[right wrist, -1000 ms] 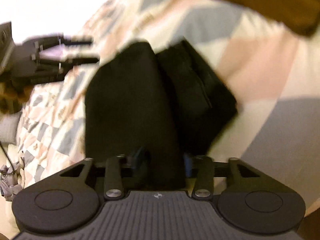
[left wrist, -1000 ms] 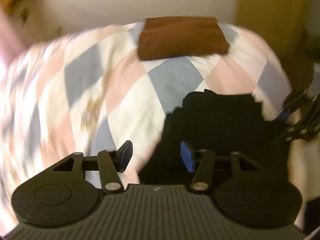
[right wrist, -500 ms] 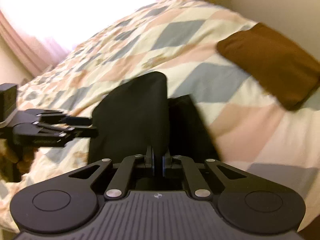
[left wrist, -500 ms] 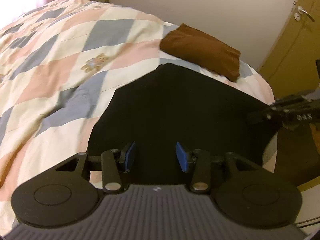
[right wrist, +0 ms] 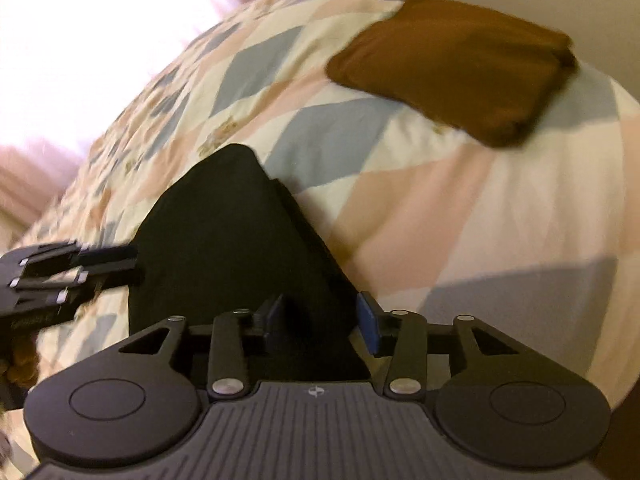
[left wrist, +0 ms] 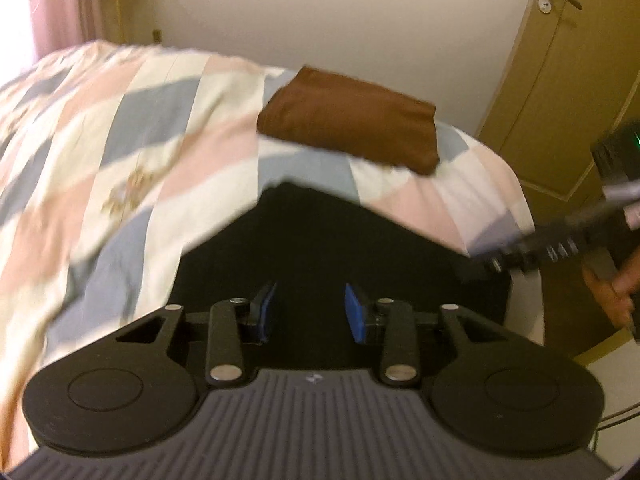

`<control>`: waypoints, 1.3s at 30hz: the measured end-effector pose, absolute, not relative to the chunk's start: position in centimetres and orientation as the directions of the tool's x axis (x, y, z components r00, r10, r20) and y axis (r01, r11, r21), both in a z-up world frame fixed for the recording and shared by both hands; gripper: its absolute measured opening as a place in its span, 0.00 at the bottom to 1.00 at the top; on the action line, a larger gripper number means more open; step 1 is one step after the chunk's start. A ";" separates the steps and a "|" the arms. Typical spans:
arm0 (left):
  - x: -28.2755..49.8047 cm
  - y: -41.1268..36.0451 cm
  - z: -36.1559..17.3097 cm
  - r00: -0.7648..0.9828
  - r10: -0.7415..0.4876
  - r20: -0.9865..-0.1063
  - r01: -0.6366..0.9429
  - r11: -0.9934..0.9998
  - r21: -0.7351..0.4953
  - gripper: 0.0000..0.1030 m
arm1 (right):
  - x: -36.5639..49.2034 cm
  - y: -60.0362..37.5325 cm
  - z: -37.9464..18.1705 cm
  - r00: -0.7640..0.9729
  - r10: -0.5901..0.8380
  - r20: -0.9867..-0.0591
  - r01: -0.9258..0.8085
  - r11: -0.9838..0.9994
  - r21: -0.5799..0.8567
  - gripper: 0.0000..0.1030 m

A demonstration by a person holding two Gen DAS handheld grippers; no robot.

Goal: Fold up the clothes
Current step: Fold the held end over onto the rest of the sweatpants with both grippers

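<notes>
Now my right gripper (right wrist: pixel 320 320) has let go: half a second ago its jaws pinched the black garment (right wrist: pixel 224 240), and they are spread apart. My left gripper (left wrist: pixel 310 312) is spread too, so the garment lies folded on the bed (left wrist: pixel 160 128), near the folded brown garment (left wrist: pixel 352 128); this fold looks done.

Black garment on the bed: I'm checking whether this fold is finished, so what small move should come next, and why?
Probably lift both grippers clear. The black garment lies folded flat on the quilt, and both the left gripper and the right gripper have their jaws open, gripping nothing.
</notes>
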State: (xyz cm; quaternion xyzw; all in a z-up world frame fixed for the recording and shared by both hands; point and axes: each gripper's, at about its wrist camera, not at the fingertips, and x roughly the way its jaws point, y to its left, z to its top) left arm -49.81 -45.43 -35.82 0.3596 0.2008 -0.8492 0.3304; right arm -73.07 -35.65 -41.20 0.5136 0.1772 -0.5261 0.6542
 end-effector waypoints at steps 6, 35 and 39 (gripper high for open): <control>-54.6 -49.4 -38.8 -0.530 -0.393 -0.752 0.659 -0.749 -0.073 0.21 | -72.7 -35.9 -42.8 0.342 -0.522 -0.781 0.891 -0.085 0.446 0.08; -42.7 -45.4 -37.9 -0.349 -0.505 -0.789 0.876 -0.476 -0.083 0.19 | -65.4 -35.4 -42.5 0.046 -0.513 -0.857 0.999 0.043 0.028 0.17; -43.2 -45.2 -39.7 -0.326 -0.481 -0.814 0.896 -0.431 -0.105 0.18 | -65.8 -36.9 -43.1 0.037 -0.482 -0.876 0.999 0.032 0.025 0.17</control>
